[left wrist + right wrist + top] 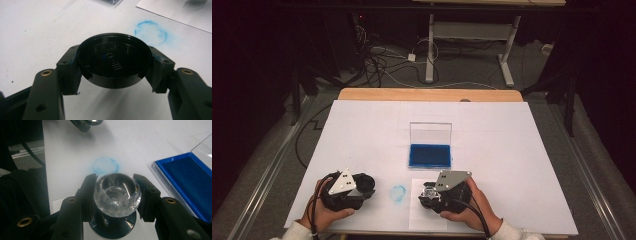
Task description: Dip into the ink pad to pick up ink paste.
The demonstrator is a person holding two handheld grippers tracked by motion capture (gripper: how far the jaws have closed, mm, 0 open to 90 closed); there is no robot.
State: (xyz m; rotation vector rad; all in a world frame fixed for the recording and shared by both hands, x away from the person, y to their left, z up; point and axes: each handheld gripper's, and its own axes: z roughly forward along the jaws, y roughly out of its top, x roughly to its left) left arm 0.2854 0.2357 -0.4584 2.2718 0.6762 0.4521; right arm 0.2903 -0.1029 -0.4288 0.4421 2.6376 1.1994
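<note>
My left gripper (113,71) is shut on a round black cap (113,62), held just above the white table sheet; from above that gripper (364,186) sits at the near left. My right gripper (116,192) is shut on a clear faceted knob (117,195) that tops a round dark-based stamp, standing on a white paper slip (424,215) at the near centre (428,196). A blue ink pad (430,155) in an open clear case lies beyond the grippers. A round blue ink print (398,193) marks the sheet between them.
The white sheet (512,150) covers a wooden table whose far edge (427,94) shows. Beyond it on the floor are cables (377,60) and the white legs of another desk (507,55). The ink pad's clear lid (430,132) stands upright.
</note>
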